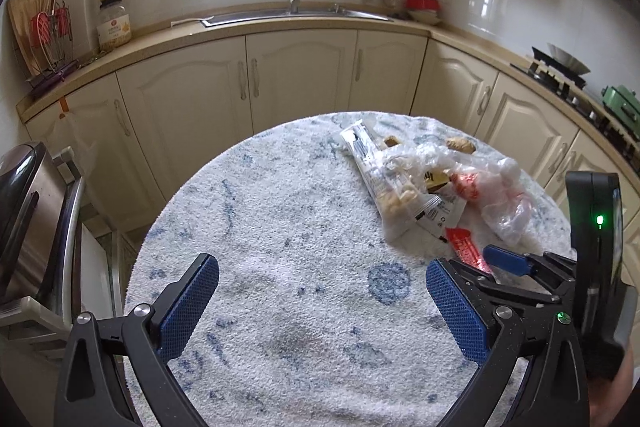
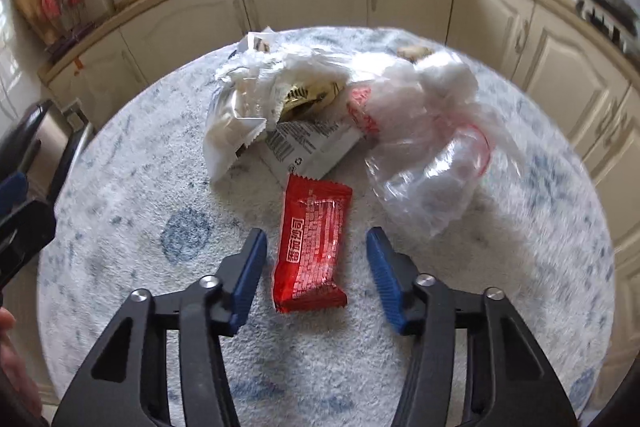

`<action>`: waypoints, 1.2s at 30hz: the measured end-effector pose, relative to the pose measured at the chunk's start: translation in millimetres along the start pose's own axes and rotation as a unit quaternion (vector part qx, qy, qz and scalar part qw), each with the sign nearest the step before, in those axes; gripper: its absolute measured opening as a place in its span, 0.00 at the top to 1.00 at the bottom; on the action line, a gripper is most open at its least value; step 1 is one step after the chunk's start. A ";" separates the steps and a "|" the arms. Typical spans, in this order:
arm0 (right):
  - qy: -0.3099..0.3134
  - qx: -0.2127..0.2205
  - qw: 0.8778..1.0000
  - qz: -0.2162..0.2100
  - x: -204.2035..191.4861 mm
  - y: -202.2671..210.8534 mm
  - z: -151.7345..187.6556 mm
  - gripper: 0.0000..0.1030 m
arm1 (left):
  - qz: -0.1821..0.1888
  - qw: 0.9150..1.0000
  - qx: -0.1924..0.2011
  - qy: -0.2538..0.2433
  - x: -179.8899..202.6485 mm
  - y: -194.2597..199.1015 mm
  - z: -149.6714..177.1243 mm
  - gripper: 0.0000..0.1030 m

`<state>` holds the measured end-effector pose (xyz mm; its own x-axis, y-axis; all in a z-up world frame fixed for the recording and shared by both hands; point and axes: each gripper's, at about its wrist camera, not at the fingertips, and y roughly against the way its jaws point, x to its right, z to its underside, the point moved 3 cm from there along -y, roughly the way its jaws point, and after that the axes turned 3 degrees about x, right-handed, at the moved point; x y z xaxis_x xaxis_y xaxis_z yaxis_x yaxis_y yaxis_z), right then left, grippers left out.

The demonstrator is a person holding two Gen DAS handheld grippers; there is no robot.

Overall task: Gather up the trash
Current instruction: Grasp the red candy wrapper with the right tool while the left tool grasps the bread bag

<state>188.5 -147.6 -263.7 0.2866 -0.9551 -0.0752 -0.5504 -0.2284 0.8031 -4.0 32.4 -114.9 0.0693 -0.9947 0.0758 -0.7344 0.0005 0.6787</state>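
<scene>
Blue-padded jaws of the left gripper point(image 1: 322, 301) were held wide apart over bare tabletop point(image 1: 280, 227), with nothing between them. Further right, the right gripper point(image 2: 316, 269) straddled a red snack wrapper point(image 2: 312, 247), its jaws part-open and not yet touching it. Slick foil could be pushed flat or slid away, and the clear plastic bag point(image 2: 432, 163) nearby could be snagged.

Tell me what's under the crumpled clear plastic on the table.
Under the crumpled clear plastic show a gold wrapper and a white barcode wrapper. Whatever lies deeper in the pile is covered.
</scene>
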 end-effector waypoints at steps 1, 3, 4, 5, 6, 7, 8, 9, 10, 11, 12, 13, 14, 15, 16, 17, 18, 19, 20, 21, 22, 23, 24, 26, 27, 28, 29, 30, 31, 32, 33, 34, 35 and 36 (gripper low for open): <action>0.013 0.005 1.000 0.009 -2.0 -0.1 0.5 0.68 | 0.001 1.000 -0.002 0.000 1.4 -5.8 -3.1 0.01; 0.018 0.007 1.000 -0.001 0.3 2.2 2.3 0.80 | 0.004 1.000 -0.006 -0.002 5.6 -19.4 -11.4 0.01; 0.014 0.006 1.000 -0.005 3.2 3.4 2.9 0.81 | 0.005 1.000 -0.007 -0.003 8.2 -24.9 -14.4 0.01; 0.011 0.006 1.000 -0.009 6.6 5.3 3.9 0.82 | 0.006 1.000 -0.009 -0.004 11.5 -33.4 -19.4 0.01; 0.006 0.006 1.000 -0.012 10.7 7.3 5.3 0.83 | 0.009 1.000 -0.011 -0.005 14.9 -41.5 -23.6 0.01; 0.001 0.006 1.000 -0.013 13.4 8.9 6.7 0.83 | 0.011 1.000 -0.013 -0.005 18.4 -48.2 -26.4 0.01; -0.007 0.006 1.000 -0.013 18.5 10.8 7.6 0.83 | 0.015 1.000 -0.015 -0.006 22.2 -57.0 -31.4 0.01; -0.015 0.007 1.000 -0.015 22.9 12.2 7.8 0.83 | 0.017 1.000 -0.017 -0.008 26.2 -65.1 -36.2 0.01; -0.021 0.008 1.000 -0.018 27.1 13.4 7.6 0.83 | 0.019 1.000 -0.018 -0.009 29.6 -71.3 -38.2 0.01; -0.027 0.009 0.999 -0.022 31.0 13.7 6.9 0.82 | 0.021 1.000 -0.019 -0.009 33.1 -79.2 -41.7 0.01; -0.030 0.010 0.999 -0.022 34.8 14.5 5.9 0.82 | 0.024 0.999 -0.021 -0.007 37.3 -90.4 -49.3 0.01; -0.031 0.011 0.999 -0.021 37.1 14.7 4.9 0.82 | 0.027 0.999 -0.022 -0.006 40.6 -99.4 -54.0 0.01; -0.033 0.011 0.999 -0.022 39.9 14.5 3.8 0.82 | 0.026 0.999 -0.022 -0.005 44.1 -106.6 -56.1 0.01; -0.036 0.011 0.999 -0.024 42.2 14.4 2.5 0.82 | 0.023 0.999 -0.022 -0.006 47.3 -117.7 -63.2 0.01; -0.039 0.011 0.999 -0.026 44.1 14.7 2.0 0.82 | 0.017 1.000 -0.021 -0.007 50.1 -127.1 -67.6 0.01; -0.041 0.012 0.999 -0.029 45.7 15.2 0.8 0.82 | 0.011 1.000 -0.021 -0.007 52.4 -137.3 -72.6 0.01; -0.041 0.013 0.999 -0.031 46.7 15.2 -0.2 0.82 | 0.007 1.000 -0.023 -0.005 53.3 -147.1 -77.5 0.01; -0.041 0.012 0.999 -0.033 47.0 15.1 -1.3 0.82 | 0.005 1.000 -0.023 0.000 52.7 -156.9 -83.0 0.01; -0.040 0.012 0.998 -0.035 45.8 14.7 -2.1 0.82 | 0.003 1.000 -0.023 0.004 51.5 -165.6 -87.7 0.01; -0.040 0.013 0.998 -0.036 45.5 14.3 -2.8 0.82 | -0.003 1.000 -0.026 0.008 50.5 -175.1 -91.7 0.01; -0.040 0.012 0.998 -0.038 45.1 13.6 -3.1 0.82 | -0.007 0.999 -0.030 0.006 50.6 -184.3 -93.6 0.01; -0.040 0.012 0.998 -0.040 44.6 12.9 -3.6 0.82 | -0.006 0.999 -0.033 0.005 50.5 -195.3 -96.8 0.00; -0.042 0.012 0.998 -0.043 44.1 12.0 -4.1 0.82 | -0.004 0.999 -0.033 0.007 50.1 -201.4 -96.6 0.00; -0.041 0.010 0.998 -0.045 44.2 9.9 -5.0 0.82 | 0.000 0.999 -0.036 0.013 50.8 -215.4 -102.3 0.02; -0.041 0.010 0.998 -0.045 44.1 9.3 -4.8 0.82 | -0.002 0.999 -0.037 0.015 51.6 -223.4 -106.5 0.06; -0.043 0.009 0.998 -0.046 44.5 8.5 -4.6 0.82 | -0.001 0.999 -0.038 0.015 53.5 -230.0 -109.0 0.08; -0.045 0.008 0.998 -0.046 45.5 7.8 -4.1 0.82 | 0.003 0.999 -0.043 0.015 55.1 -239.5 -111.4 0.10; -0.046 0.008 0.998 -0.046 45.9 7.7 -3.6 0.82 | 0.015 0.998 -0.052 0.017 57.7 -252.2 -113.8 0.15; -0.048 0.007 0.998 -0.046 46.8 7.6 -3.6 0.82 | 0.028 0.998 -0.061 0.021 61.0 -261.8 -114.8 0.21; -0.049 0.008 0.998 -0.045 47.3 8.5 -3.5 0.82 | 0.037 0.997 -0.069 0.021 64.3 -269.3 -116.3 0.30; -0.049 0.009 0.998 -0.044 47.7 9.8 -3.4 0.82 | 0.030 0.998 -0.060 0.009 67.5 -271.9 -117.7 0.47; -0.049 0.010 0.998 -0.043 48.6 11.7 -3.5 0.82 | 0.038 0.997 -0.060 0.006 67.3 -272.1 -119.1 0.55; -0.050 0.011 0.998 -0.042 49.5 13.5 -3.1 0.82 | 0.057 0.996 -0.063 0.010 68.1 -272.6 -119.6 0.71; -0.052 0.013 0.998 -0.041 50.5 15.6 -2.7 0.82 | 0.070 0.995 -0.069 0.015 67.5 -276.0 -121.3 0.71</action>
<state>196.4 -198.9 -253.4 0.2496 -0.9471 -0.2019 -0.5484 -0.3101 0.7766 285.3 -22.5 -208.6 -0.0047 -0.9804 0.1971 -0.6395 0.1545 0.7531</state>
